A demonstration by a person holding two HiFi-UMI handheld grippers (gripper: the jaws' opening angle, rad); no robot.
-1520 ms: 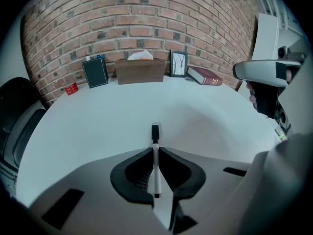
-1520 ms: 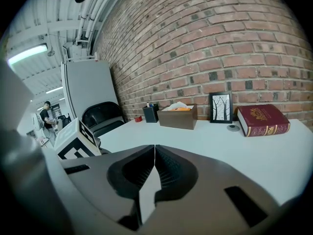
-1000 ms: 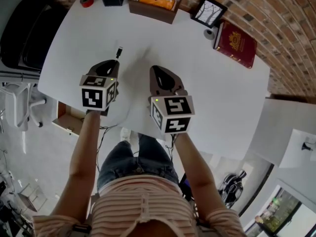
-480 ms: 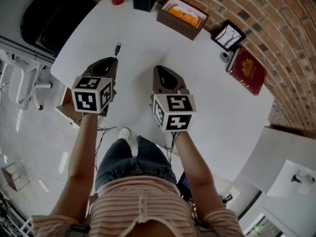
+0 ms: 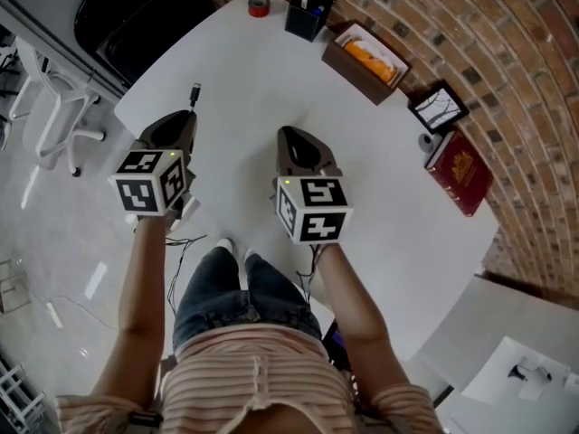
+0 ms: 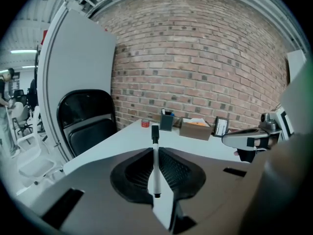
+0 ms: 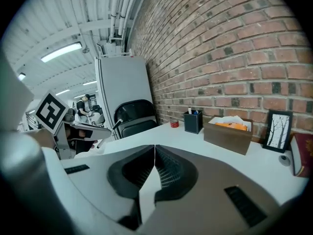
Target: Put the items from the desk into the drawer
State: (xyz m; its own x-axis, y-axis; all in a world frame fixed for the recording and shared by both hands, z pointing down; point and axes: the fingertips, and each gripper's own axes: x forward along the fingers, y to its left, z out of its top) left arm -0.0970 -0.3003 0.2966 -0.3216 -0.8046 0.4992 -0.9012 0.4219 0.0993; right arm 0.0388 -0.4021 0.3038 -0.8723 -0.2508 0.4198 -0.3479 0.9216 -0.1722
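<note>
Bare red brick wall runs along the far right side, proper loft-office look. A black chair sits at the far left, with a tall grey panel standing upright just behind it. A white chair is further left, out on the shiny pale floor. A thin dark cable trails over that floor on the near side. Up top, white pipes run along the wall, and there's a strip light that's lit.
</note>
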